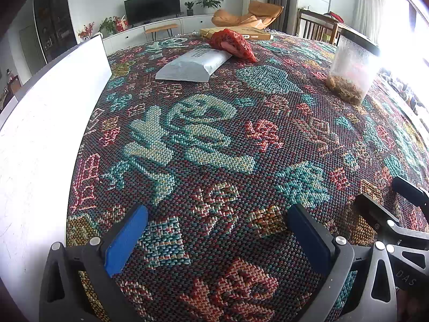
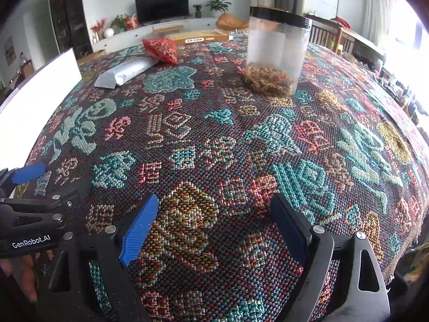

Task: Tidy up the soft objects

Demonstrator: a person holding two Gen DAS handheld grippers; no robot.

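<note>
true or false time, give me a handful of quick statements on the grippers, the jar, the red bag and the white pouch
1. Both the left gripper and the right gripper are open and empty. True.
2. The clear jar lies on its side. False: it stands upright, black lid on top.
3. The red bag touches the far end of the white pouch. True.
4. The jar is full to the lid. False: brownish material fills only its bottom.
5. The white pouch lies on the patterned cloth. True.
</note>
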